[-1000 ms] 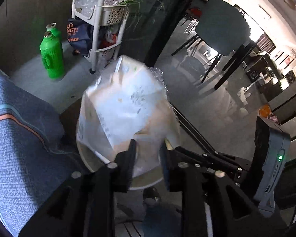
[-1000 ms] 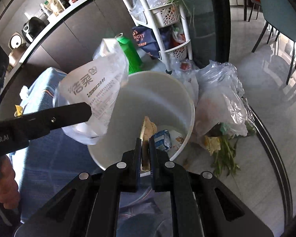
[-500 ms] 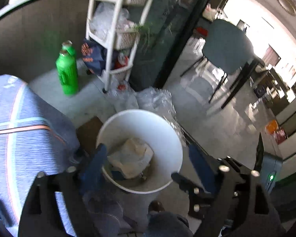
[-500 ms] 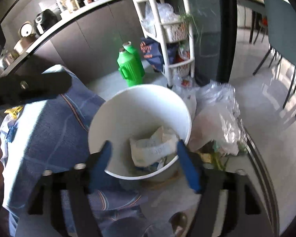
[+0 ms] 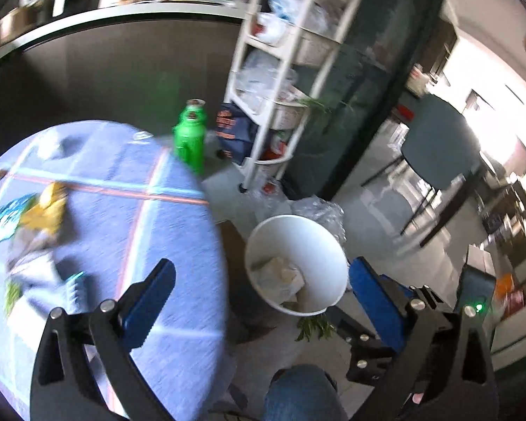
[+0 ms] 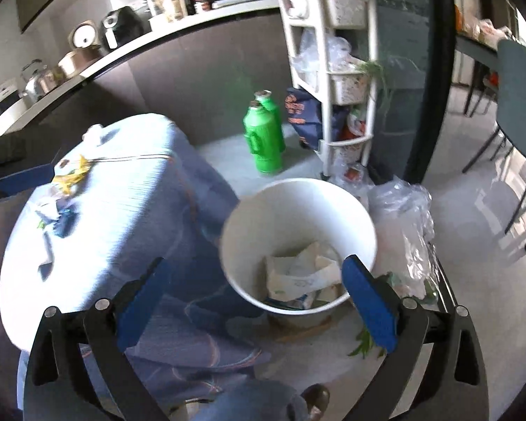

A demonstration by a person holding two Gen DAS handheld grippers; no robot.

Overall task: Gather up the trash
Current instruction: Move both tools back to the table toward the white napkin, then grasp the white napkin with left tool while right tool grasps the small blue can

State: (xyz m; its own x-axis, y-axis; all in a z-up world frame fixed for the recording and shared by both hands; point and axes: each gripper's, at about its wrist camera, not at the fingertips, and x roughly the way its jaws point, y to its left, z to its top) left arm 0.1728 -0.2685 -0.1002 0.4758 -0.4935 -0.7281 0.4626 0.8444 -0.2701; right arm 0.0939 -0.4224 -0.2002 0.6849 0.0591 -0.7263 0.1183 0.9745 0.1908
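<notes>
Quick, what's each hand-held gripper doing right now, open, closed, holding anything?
Left hand-held gripper: open, holding nothing.
Right hand-held gripper: open, holding nothing.

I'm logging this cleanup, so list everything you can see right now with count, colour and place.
trash bucket: one, white, on floor beside table, holding crumpled packaging
table: one, blue striped cloth, left
wrappers: several, yellow and blue, on table
bottles: two, green, on floor behind bucket
storage rack: one, white, behind bottles
plastic bags: clear, on floor right of bucket
chair: one, dark, far right
left gripper: open, empty
right gripper: open, empty
</notes>
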